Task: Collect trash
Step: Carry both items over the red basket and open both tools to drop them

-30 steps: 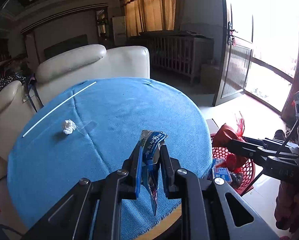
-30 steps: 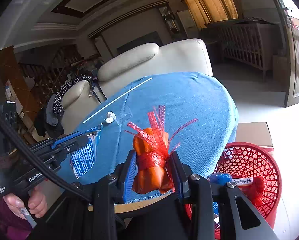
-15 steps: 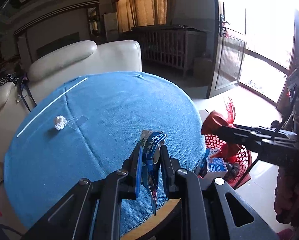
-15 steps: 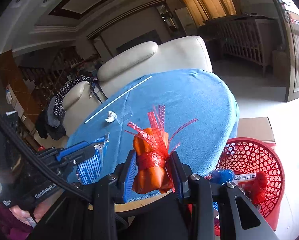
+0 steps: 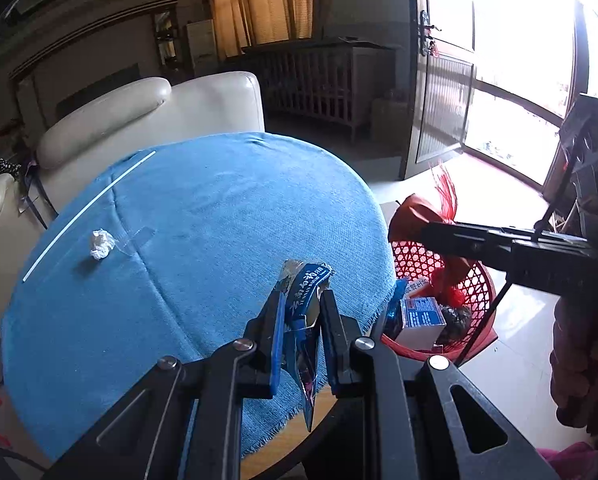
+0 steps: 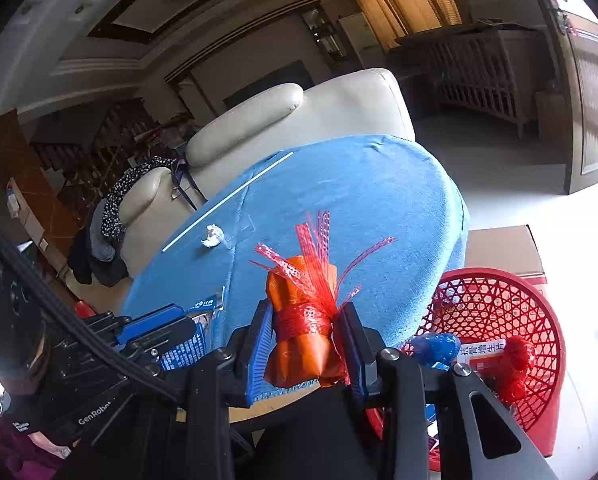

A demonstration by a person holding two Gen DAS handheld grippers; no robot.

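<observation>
My left gripper (image 5: 301,300) is shut on a blue and silver snack wrapper (image 5: 305,320) above the near edge of the round table with a blue cloth (image 5: 219,208). My right gripper (image 6: 305,316) is shut on an orange bundle wrapped in red mesh (image 6: 305,320), held beside the table edge. That bundle (image 5: 409,216) also shows in the left wrist view, above the red plastic basket (image 5: 479,288). The basket (image 6: 531,320) stands on the floor right of the table and holds a small box and other trash. A crumpled white paper ball (image 5: 99,244) and a long white straw (image 5: 87,212) lie on the cloth.
A cream leather sofa (image 5: 147,120) stands behind the table. A clear strip of plastic (image 5: 139,238) lies by the paper ball. A cardboard box (image 6: 503,248) sits on the floor behind the basket. A wooden crib (image 5: 331,76) and a glass door (image 5: 511,72) are further back.
The left gripper with the wrapper has shifted toward the table's right edge and sunk a little, so the basket and the right gripper's bundle appear closer. The right gripper has stayed nearly still.
</observation>
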